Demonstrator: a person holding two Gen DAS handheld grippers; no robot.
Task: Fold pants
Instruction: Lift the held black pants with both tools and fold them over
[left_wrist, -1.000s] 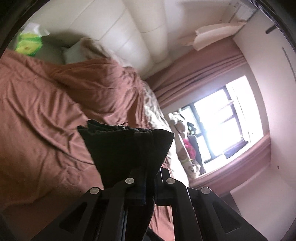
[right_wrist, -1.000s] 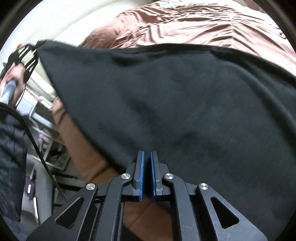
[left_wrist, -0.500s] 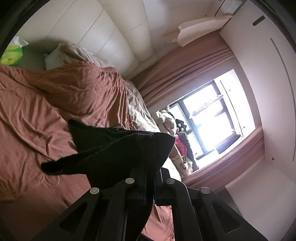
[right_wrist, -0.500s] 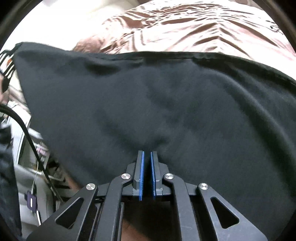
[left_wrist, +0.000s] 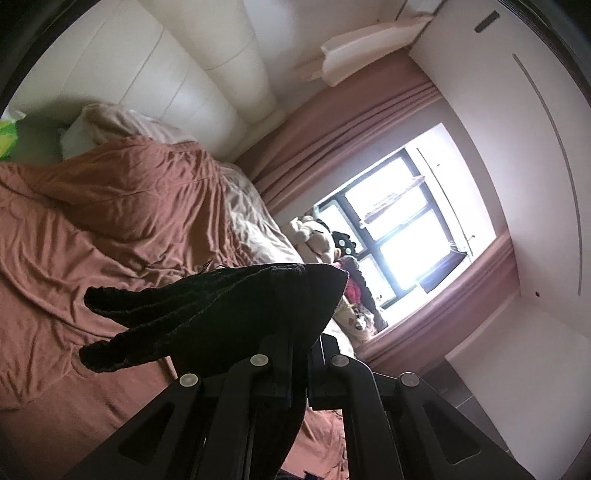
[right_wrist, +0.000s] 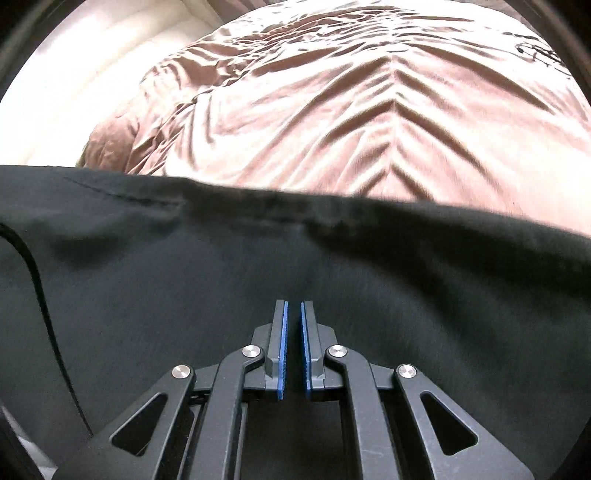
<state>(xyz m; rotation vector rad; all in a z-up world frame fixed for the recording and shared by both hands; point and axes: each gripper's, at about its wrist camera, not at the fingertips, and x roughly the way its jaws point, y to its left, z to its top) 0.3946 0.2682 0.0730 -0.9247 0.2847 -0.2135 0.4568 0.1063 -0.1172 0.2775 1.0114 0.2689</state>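
Observation:
The black pants (left_wrist: 236, 310) hang bunched from my left gripper (left_wrist: 295, 354), which is shut on their fabric; its fingertips are hidden by the cloth. Two dark folds stick out to the left above the brown bedspread (left_wrist: 92, 229). In the right wrist view the pants (right_wrist: 258, 266) spread wide as a dark sheet across the lower half, their top edge level. My right gripper (right_wrist: 291, 314) sits over this fabric with its blue pads (right_wrist: 282, 350) nearly together and a thin gap between them; whether cloth is pinched there is hidden.
A brown wrinkled bedspread (right_wrist: 369, 110) covers the bed. A white padded headboard (left_wrist: 166, 74), a pillow (left_wrist: 110, 122) and a green pack (left_wrist: 7, 136) are at the far end. A window (left_wrist: 402, 229) with pink curtains and stuffed toys (left_wrist: 317, 236) lies to the right.
The left gripper has tilted up with the pants, whose folds now stick out leftward. In the right view the pants' top edge has dropped lower, showing more bedspread.

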